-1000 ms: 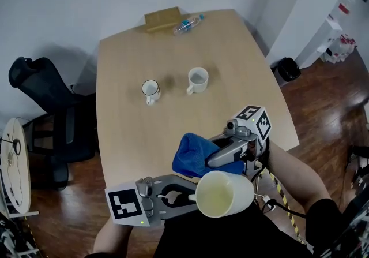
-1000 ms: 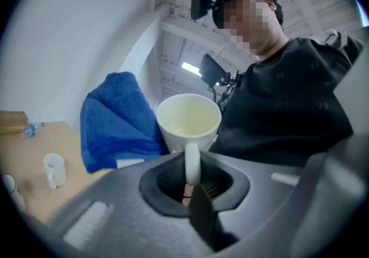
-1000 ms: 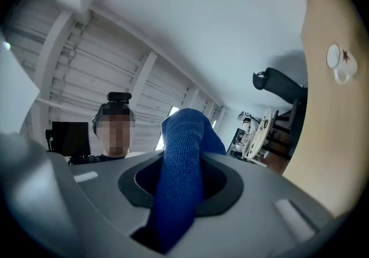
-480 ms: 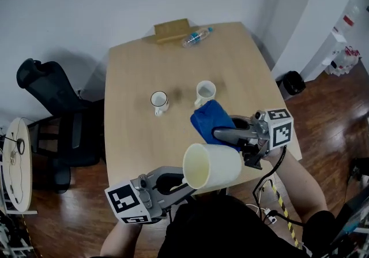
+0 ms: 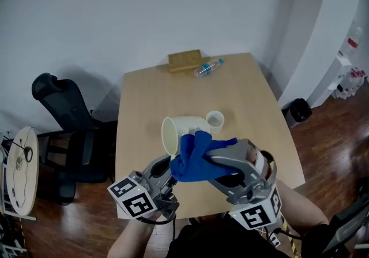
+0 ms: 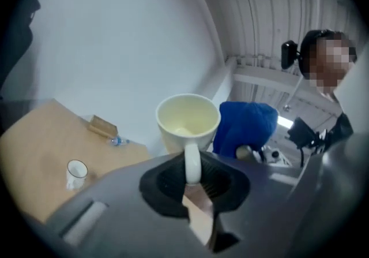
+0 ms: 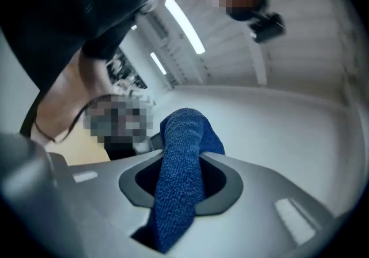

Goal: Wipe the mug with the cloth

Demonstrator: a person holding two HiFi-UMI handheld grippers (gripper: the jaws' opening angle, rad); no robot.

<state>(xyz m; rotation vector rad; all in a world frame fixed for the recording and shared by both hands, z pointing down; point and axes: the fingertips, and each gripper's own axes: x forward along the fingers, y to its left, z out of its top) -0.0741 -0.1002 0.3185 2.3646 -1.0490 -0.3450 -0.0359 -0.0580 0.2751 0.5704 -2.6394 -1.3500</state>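
Light-wood table [image 5: 253, 107] against a white wall, wood floor around it. At the table's 12 o'clock edge in the head view: wooden block [image 5: 185, 60], with plastic bottle [image 5: 207, 68] lying just beside it at 4 o'clock. Black office chair [image 5: 63, 124] at 9 o'clock of the table. Small white cup [image 5: 215, 119] upright near the table's centre.

Left gripper [image 5: 168, 165]: jaws narrow, clamped on the handle of the cream mug [image 5: 180, 131]. Same grip seen in the left gripper view: left gripper [image 6: 193, 179] closed on the handle, mug [image 6: 187, 119] carried clear above the table, pale yellow interior facing the camera. In the head view: mug turned on its side, mouth toward 9 o'clock, at 9 o'clock of the white cup.

Right gripper [image 5: 212, 156]: jaws narrow, gripping the blue cloth [image 5: 193, 161]. In the right gripper view: cloth [image 7: 184, 135] bunched between the jaws of the right gripper [image 7: 180, 193], running from 6 to 12 o'clock.

Cloth position relative to mug: at 5 o'clock in the head view, overlapping the lower wall. In the left gripper view: cloth [image 6: 245, 127] at 3 o'clock, just beside the outer wall. Contact not determinable.
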